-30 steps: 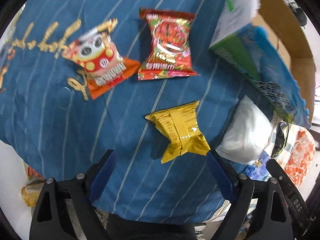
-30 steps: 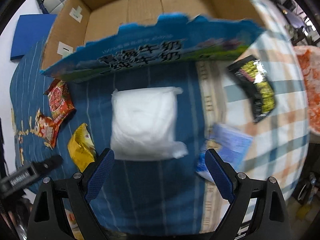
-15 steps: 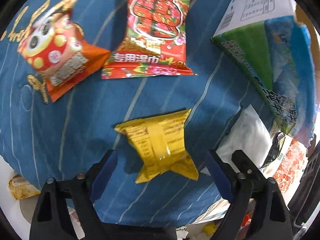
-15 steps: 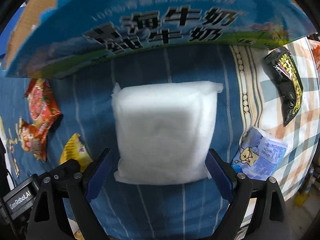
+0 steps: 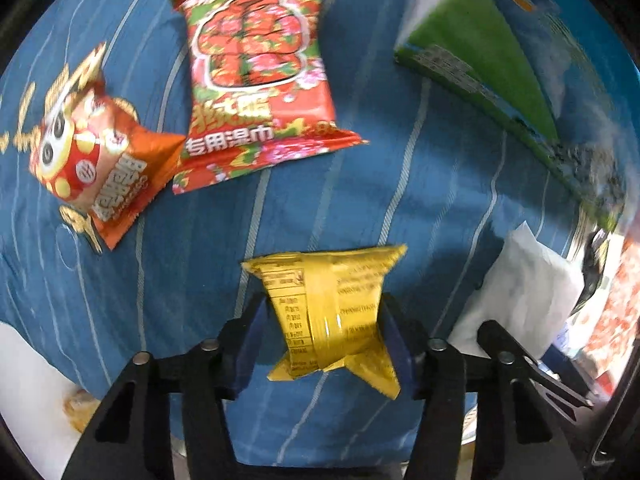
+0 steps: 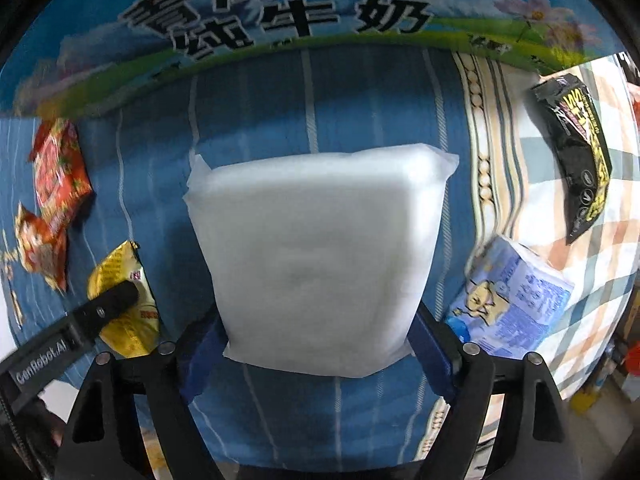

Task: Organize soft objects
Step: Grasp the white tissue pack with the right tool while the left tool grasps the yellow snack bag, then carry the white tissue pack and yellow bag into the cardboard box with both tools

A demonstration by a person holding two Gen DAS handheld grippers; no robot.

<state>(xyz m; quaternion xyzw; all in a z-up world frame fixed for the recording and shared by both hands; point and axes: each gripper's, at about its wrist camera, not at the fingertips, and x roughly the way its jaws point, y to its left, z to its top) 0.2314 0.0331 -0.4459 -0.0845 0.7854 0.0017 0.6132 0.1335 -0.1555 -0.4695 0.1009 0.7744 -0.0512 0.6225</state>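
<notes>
My left gripper [image 5: 326,334] is shut on a yellow snack packet [image 5: 328,308] lying on the blue striped cloth [image 5: 360,200]; its blue pads press both sides. My right gripper [image 6: 320,346] is shut on the near end of a white soft pack [image 6: 316,248]. The yellow packet [image 6: 124,304] and my left gripper also show at the left of the right wrist view. The white pack [image 5: 520,296] shows at the right of the left wrist view.
A red wet-wipe packet [image 5: 256,68] and an orange snack bag [image 5: 96,160] lie beyond the yellow packet. A blue-green milk carton box [image 6: 304,12] stands behind the white pack. A black-yellow packet [image 6: 580,152] and a blue tissue pack [image 6: 516,300] lie on checked cloth at right.
Both grippers moved forward and down, then closed: the left on the yellow packet, the right on the white pack. Both were open half a second ago.
</notes>
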